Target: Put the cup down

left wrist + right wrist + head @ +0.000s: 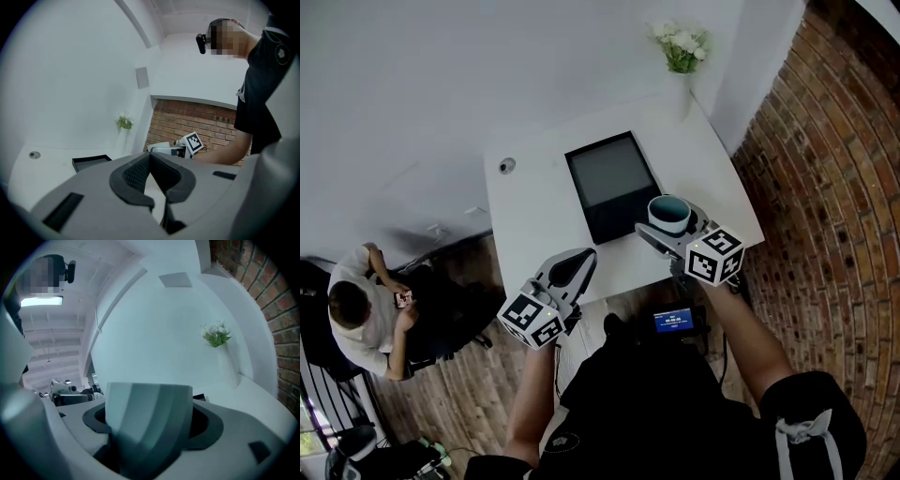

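A teal and white cup (669, 214) is held upright in my right gripper (664, 231), whose jaws are shut on its sides above the white table (534, 202), just right of a black tray (610, 184). Seen from the right gripper view, the cup (149, 420) fills the space between the jaws. My left gripper (572, 269) hovers near the table's front edge, shut with nothing in it. In the left gripper view its dark pads (140, 173) meet at the tips.
A white vase with flowers (682, 58) stands at the table's far corner. A small round fitting (507, 166) sits at the far left of the table. A brick wall (825, 187) runs along the right. A seated person (361, 309) is at the left, on the wooden floor.
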Demonstrator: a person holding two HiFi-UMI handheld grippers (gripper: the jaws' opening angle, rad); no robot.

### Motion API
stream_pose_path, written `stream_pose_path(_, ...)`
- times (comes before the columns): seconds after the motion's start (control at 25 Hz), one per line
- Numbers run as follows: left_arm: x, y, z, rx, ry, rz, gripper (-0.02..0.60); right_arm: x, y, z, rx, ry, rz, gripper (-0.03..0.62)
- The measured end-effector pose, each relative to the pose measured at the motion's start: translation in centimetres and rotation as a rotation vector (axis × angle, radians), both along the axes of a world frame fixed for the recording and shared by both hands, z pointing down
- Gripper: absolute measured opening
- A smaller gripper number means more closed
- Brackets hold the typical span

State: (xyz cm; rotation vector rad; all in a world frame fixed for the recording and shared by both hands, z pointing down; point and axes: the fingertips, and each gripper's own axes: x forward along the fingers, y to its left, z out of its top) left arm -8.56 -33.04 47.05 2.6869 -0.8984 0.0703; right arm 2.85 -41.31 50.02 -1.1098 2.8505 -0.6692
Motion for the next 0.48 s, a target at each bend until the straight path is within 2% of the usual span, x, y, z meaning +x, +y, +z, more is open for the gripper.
stream_pose_path(0.24,0.1,-1.5,-0.1,-0.003,-0.016,0.002,0.008,-0.5,-6.3,4.7,-0.012,0.052,0.038,0.405)
stream_pose_path(0.48,0.4,-3.2,-0.2,-0.004,-0.004,-0.05,0.008,-2.2,-10.6,9.0,-0.016,0.116,0.032,0.405)
